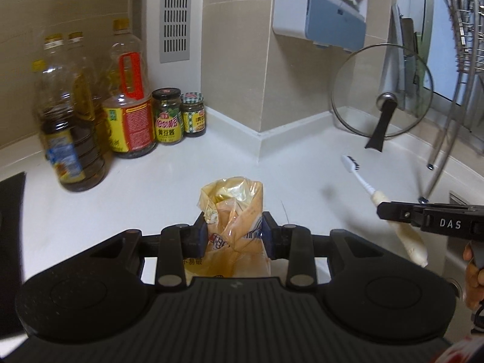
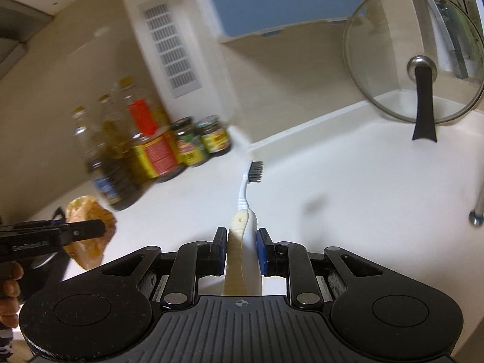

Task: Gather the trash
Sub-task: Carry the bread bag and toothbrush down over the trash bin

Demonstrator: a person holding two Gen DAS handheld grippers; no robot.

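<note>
The crumpled yellow plastic bag is pinched between the pads of the left claw and held above the white tabletop, its mouth pointing away from the camera. The toothbrush is clamped by its cream handle in the right claw, bristles forward, lifted off the tabletop. The step in hand appears to be the dropping of the toothbrush into the bag. For that, the bag's mouth would best be turned upward and kept open, the brush brought over it head first, and the right claw released only once most of the handle is inside. The oil bottles and sauce jars at the left, and the glass pot lid leaning on the wall, should be given a wide berth.
</note>
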